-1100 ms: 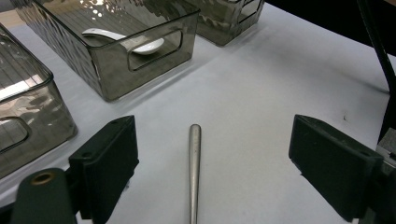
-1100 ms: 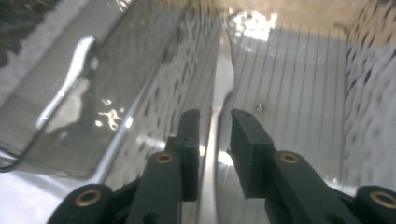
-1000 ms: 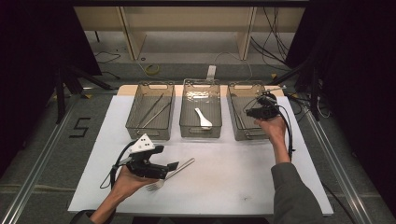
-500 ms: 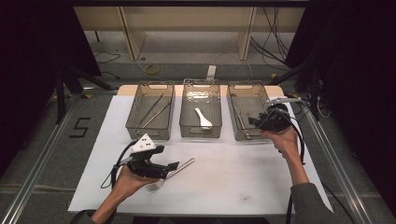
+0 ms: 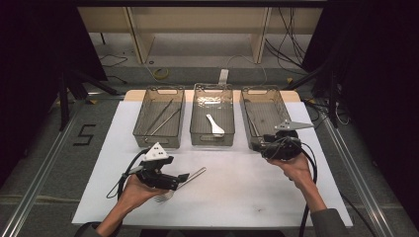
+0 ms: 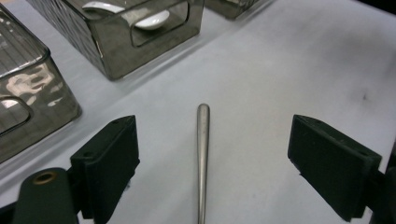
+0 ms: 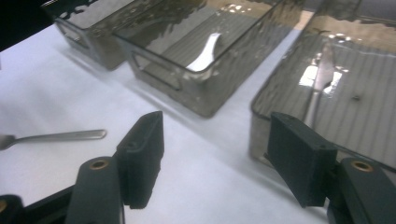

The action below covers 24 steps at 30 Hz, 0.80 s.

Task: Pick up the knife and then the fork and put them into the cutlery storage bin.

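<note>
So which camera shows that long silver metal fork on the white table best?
The left gripper view: the silver metal fork handle lies large between its jaws. The high view shows it small, partly hidden; the right gripper view shows it sideways, far off.

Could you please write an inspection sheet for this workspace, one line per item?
Surface: white mat on the table, a few dark marks.
Job's things: metal fork lies flat on the mat, its handle between the left claw's open jaws, not gripped; knife lies in the right bin.
Clutter: left bin holds long thin metal pieces; middle bin holds a white spoon.
Grippers: left claw open around the fork handle; right claw open, nothing between its jaws, which have just been opening, in front of the right bin.
Cables: one black cable trails from the right claw, one from the left.
Surroundings: shelf frame and loose cables on the floor behind; dark curtains at the sides.
</note>
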Tool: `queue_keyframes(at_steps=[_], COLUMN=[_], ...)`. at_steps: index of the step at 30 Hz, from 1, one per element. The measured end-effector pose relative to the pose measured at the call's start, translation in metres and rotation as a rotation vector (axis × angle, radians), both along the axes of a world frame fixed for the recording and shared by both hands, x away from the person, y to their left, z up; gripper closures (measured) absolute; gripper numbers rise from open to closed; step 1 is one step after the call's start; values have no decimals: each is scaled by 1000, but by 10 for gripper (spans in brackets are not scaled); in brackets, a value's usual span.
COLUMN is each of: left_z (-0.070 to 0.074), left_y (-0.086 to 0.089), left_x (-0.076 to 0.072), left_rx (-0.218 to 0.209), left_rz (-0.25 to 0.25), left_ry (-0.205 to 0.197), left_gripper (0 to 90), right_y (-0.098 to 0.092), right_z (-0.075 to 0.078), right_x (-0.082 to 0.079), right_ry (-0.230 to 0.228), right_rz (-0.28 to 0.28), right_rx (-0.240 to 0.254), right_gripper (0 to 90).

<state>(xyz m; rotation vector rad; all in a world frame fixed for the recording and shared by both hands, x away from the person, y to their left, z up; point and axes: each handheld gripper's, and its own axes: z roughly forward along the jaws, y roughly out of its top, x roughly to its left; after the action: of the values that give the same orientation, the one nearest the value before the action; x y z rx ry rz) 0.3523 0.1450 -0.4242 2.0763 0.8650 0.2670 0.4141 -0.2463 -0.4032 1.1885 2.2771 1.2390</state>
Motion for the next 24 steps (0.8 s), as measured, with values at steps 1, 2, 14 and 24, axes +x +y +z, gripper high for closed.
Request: queue_keyframes(at_steps=[1,2,14,24], left_z=[-1,-2,-9,-16], left_y=[-1,-2,-10,-17], left_x=[0,1,8,13], left_rx=[14,25,140,228], left_rz=[-2,-1,6,-17], left_ry=[7,16,104,167], left_gripper=[155,155,161,182], right_y=[1,3,18,25], right_z=[0,-1,-12,-19], right_x=[-2,-4,-33,-45], right_ry=[1,-2,4,17], right_rz=[9,15,102,138], right_rx=[-1,1,2,-9], right_gripper=[366,366,353,345])
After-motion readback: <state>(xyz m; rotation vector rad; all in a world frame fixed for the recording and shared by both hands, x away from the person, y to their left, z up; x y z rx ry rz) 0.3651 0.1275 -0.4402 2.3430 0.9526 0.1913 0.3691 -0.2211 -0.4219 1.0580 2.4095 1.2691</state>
